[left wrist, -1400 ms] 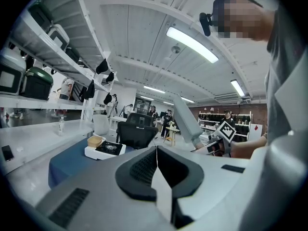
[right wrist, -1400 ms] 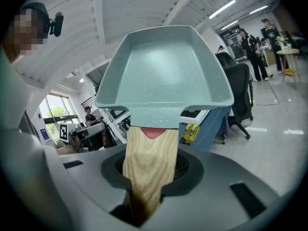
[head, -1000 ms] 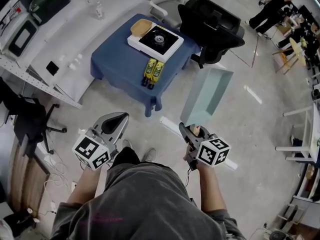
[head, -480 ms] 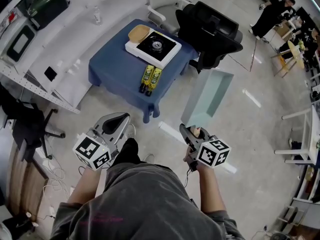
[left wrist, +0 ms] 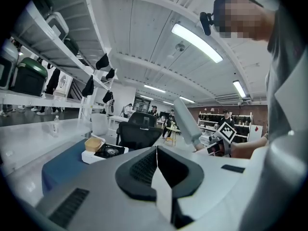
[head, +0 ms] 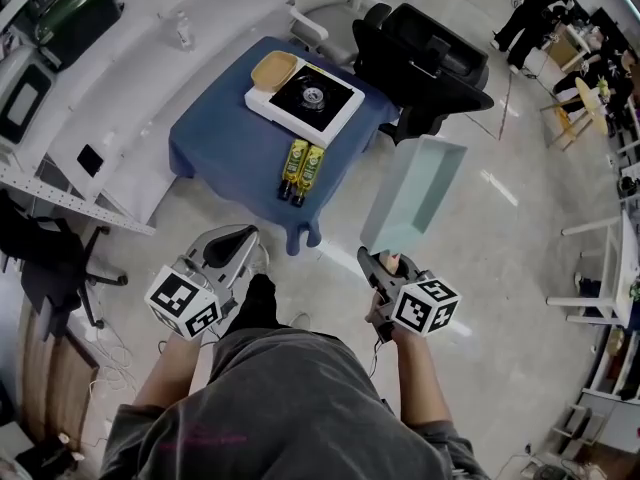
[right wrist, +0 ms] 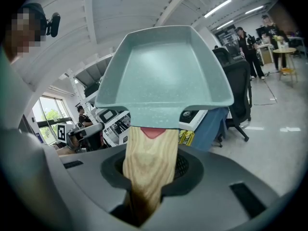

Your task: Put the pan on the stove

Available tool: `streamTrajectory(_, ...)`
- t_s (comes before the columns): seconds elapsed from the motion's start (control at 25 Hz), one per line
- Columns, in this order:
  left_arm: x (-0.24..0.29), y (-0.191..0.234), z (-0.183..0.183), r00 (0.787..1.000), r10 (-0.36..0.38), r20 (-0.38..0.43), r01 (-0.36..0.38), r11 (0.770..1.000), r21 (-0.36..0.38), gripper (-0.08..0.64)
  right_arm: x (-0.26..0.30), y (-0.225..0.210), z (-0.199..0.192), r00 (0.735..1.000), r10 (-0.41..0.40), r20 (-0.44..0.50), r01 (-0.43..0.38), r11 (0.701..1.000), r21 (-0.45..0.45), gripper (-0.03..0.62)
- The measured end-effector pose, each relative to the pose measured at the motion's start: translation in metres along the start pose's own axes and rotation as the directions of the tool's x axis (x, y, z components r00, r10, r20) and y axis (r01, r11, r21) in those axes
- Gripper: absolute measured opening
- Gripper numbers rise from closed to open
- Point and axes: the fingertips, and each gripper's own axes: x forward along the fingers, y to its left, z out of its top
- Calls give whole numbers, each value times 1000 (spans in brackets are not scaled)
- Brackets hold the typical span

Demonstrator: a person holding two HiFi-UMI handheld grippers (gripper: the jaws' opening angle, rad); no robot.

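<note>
Left gripper [head: 236, 238]: jaws together, nothing between them, low on my left side.

Blue table [head: 215, 143]: ahead, well apart from both grippers. The stove [head: 305, 96] is on its far half, with a tan dish [head: 274, 70] just beside its far-left corner. Two yellow bottles [head: 294, 158] lie on the near half.

Pan [head: 412, 193]: not on the stove. It's in the air, right of the table.

Right gripper [head: 385, 266]: clamped on the pan's wooden handle [right wrist: 147, 165]. The pan's long axis runs straight away from me, bowl end leading.

Key relation: the stove lies ahead and left of the pan's front edge. My read is that the right hand carries forward, swings left and clears the bottles. Left isn't needed.
</note>
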Motion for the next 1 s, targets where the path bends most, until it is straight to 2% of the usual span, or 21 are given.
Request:
streamTrajectory(0.4,39,100,13,999,-32,-31,30,998,-53,5,85,-13,34,997,-49,-60,51,998,23,110)
streamTrajectory(1.0,86,238,45,992,-113,-60,107,990,-88,5,196,-26,85,981,-152,-125,156,987,27,110)
